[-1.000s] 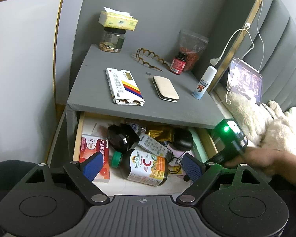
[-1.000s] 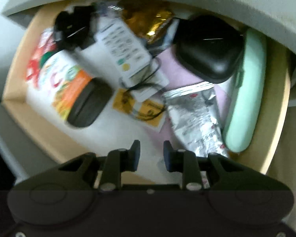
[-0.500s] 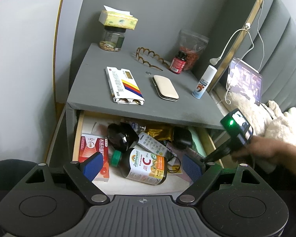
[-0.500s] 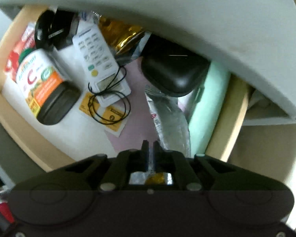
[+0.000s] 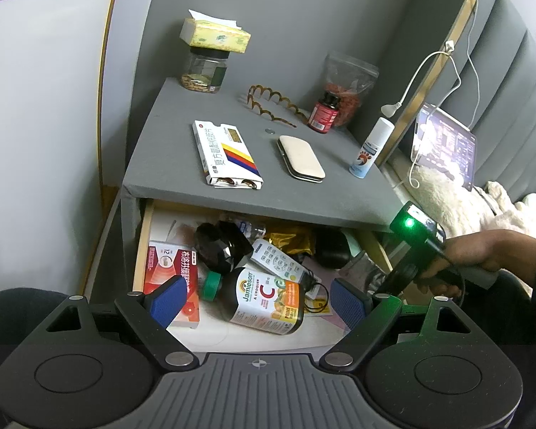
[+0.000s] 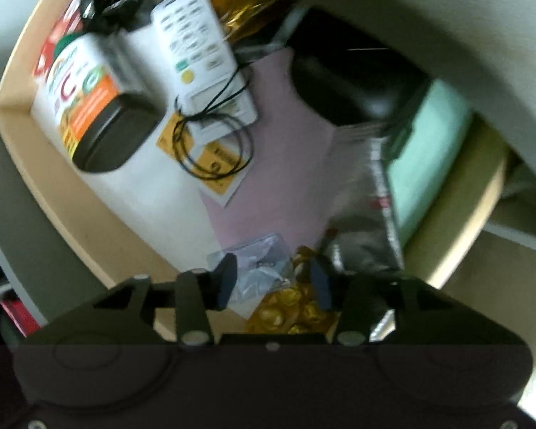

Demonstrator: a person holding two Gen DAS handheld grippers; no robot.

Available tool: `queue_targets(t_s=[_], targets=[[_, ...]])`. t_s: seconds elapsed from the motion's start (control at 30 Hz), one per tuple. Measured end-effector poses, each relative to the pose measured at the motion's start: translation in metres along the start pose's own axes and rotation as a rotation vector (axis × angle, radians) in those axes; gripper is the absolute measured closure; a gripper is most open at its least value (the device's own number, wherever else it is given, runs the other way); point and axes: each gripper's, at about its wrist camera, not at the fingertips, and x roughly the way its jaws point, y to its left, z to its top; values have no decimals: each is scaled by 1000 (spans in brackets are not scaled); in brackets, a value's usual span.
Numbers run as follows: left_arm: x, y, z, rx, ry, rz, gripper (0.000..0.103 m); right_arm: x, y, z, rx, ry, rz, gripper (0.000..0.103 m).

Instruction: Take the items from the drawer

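Observation:
The open drawer [image 5: 143, 250] of the grey nightstand holds a Jameson vitamin C bottle [image 5: 264, 300], a white remote [image 5: 278, 261], a red medicine box [image 5: 173, 271], a black faceted object [image 5: 221, 246], a gold packet [image 5: 289, 239] and a black case [image 5: 332, 248]. My left gripper [image 5: 257, 302] is open above the drawer's front. My right gripper [image 6: 271, 282] is open low over the drawer's front right corner, its fingers either side of a clear plastic bag [image 6: 257, 264] and a gold blister pack [image 6: 293, 311]. A silver foil pouch [image 6: 368, 221] and a mint case [image 6: 428, 150] lie beside it.
On the nightstand top [image 5: 168, 143] lie a medicine box [image 5: 225, 153], a beige case [image 5: 300, 157], a spray bottle [image 5: 371, 148], a red bottle [image 5: 323, 112], a hair band [image 5: 268, 105] and a jar [image 5: 203, 71] under a tissue pack. A bed with a tablet [image 5: 446, 146] is on the right.
My right gripper was shut half a second ago and has opened. It has shifted down toward the drawer's front right corner. The left gripper has not moved.

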Motion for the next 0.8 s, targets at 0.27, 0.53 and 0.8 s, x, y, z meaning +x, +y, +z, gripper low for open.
queue_targets(t_s=[0.27, 0.53, 0.8], targets=[[0, -1, 1, 7, -1, -7, 20, 16, 34, -2, -131, 37, -109, 30], [0, -2, 1, 15, -1, -14, 20, 13, 42, -8, -187, 41, -219, 74], [0, -2, 1, 14, 1, -13, 20, 0, 23, -2, -84, -3, -61, 103]])
